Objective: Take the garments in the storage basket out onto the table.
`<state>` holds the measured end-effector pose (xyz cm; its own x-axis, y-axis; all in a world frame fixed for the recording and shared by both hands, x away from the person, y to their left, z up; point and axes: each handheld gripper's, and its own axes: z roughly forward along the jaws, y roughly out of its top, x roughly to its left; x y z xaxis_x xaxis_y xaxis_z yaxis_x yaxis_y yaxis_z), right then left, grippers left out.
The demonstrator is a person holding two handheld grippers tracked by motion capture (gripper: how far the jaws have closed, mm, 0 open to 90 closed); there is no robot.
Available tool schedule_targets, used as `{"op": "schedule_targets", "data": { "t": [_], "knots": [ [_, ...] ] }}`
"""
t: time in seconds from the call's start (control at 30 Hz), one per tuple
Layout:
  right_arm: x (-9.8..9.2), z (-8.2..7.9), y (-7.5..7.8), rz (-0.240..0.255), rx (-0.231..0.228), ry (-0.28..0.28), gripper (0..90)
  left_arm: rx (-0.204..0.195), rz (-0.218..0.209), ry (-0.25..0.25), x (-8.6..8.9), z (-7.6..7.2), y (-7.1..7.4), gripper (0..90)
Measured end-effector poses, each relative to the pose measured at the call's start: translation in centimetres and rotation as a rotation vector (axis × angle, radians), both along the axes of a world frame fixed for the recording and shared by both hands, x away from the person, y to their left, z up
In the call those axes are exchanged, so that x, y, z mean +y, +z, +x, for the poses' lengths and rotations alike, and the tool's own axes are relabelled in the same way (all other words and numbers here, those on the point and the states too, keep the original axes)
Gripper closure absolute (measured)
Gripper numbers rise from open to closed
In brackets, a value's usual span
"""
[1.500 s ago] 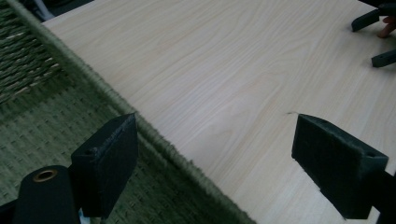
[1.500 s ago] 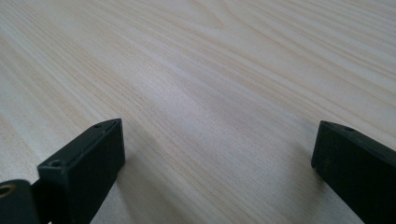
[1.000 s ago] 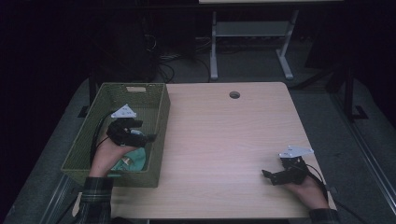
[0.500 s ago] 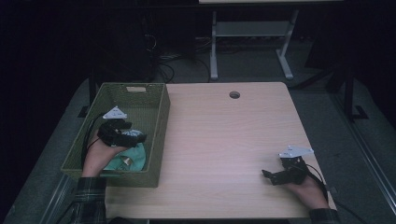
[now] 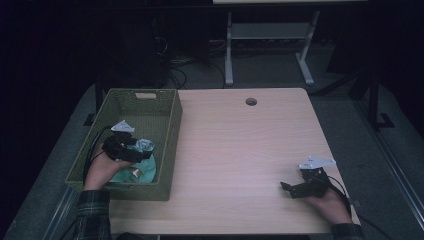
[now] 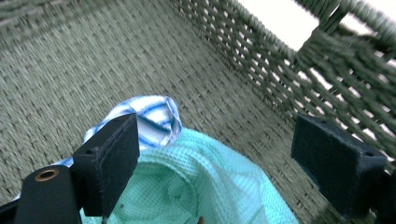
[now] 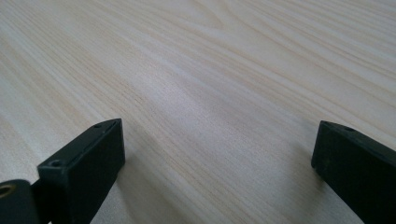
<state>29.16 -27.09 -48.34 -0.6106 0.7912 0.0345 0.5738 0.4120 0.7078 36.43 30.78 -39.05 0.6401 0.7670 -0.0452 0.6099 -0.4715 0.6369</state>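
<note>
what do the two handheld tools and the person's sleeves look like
Each tool, left tool and right tool, is black with two blocky rectangular jaws bearing small screw holes. A pale grey three-cornered plate sits on top of each, and a thin black cable trails back from each. The sleeves are dark plaid.

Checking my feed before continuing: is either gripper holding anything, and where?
Nothing is held. The left gripper gapes open above the mint-green knitted cloth; the right gripper is open over bare table.
</note>
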Motion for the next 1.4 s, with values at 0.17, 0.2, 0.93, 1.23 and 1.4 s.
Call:
{"op": "schedule_targets", "data": {
  "t": [0.17,0.2,0.93,1.23,1.4],
  "knots": [
    [0.0,0.0,0.0,0.000,0.000,0.000,2.4,0.019,0.010,0.002,0.2,0.1,-0.4,14.7],
    [0.0,0.0,0.0,0.000,0.000,0.000,2.4,0.027,0.011,0.000,0.2,0.2,-0.6,14.7],
    [0.0,0.0,0.0,0.000,0.000,0.000,2.4,0.171,0.095,0.067,0.2,0.8,-2.0,31.0],
    [0.0,0.0,0.0,0.001,0.000,-0.001,2.4,0.222,0.078,0.035,0.1,0.8,-2.0,65.4],
    [0.0,0.0,0.0,0.001,0.000,-0.001,2.4,0.188,0.049,0.016,0.3,0.7,-1.3,79.2]
  ]
}}
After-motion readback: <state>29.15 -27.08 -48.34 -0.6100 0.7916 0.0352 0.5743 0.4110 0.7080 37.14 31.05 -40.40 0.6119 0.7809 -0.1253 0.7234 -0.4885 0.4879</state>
